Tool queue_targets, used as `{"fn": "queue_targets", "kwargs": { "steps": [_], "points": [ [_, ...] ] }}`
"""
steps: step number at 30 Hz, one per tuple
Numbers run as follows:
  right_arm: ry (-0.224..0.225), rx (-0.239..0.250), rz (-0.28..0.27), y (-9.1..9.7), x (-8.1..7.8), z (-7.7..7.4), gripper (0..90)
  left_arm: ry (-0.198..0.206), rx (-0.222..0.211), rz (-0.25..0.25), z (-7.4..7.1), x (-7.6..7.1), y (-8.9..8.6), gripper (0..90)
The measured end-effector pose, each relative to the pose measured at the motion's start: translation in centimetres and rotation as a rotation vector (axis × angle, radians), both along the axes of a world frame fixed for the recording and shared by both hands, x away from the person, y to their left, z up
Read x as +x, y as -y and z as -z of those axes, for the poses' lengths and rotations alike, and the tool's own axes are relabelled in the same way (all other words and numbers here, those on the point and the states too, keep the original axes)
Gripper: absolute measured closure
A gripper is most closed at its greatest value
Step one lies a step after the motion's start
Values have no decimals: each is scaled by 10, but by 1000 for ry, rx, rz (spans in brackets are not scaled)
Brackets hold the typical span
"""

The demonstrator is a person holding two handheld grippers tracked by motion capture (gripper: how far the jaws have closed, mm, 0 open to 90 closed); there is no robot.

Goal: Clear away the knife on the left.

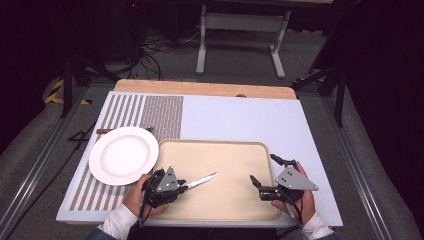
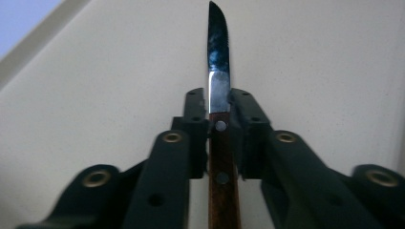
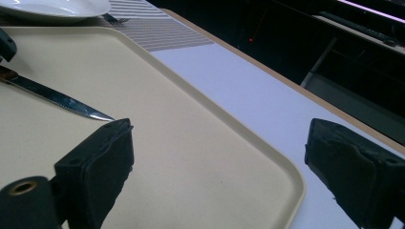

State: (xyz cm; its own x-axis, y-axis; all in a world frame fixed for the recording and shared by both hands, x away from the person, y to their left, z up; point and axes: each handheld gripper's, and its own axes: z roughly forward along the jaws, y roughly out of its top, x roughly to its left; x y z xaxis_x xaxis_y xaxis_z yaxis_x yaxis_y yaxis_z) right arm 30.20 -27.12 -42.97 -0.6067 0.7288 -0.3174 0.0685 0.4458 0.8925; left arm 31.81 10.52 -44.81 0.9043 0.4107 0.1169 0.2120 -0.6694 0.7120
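Knife [image 2: 218,95] is clamped by its wooden handle in the left gripper [image 2: 219,102], blade sticking out over the beige tray [image 1: 225,150]. Right gripper [image 1: 263,172] sits at the tray's right edge, jaws wide with nothing in them. White plate [image 1: 123,155] is just left of the tray on the striped placemat [image 1: 160,112].

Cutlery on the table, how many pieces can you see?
2. A knife in the left gripper over the tray; a fork mostly hidden behind the plate. More may be hidden.
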Motion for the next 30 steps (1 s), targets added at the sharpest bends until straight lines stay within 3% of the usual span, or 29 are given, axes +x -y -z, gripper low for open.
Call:
{"fn": "queue_targets", "kwargs": {
  "steps": [3,11,12,16,25,30],
  "points": [
    [-3,-1,0,0,1,1,101,-2,15,37,-1,2,1,894],
    [-11,-8,3,-2,1,2,101,20,83,169,-2,6,16,896],
    [-12,-10,4,-2,2,3,101,23,97,201,-1,7,19,896],
    [-16,-16,12,-1,2,4,102,36,168,250,3,9,29,896],
    [-17,-22,13,-2,3,5,103,65,199,260,4,17,37,895],
    [-19,-24,13,-2,3,5,102,63,200,207,4,22,31,894]
  ]
}}
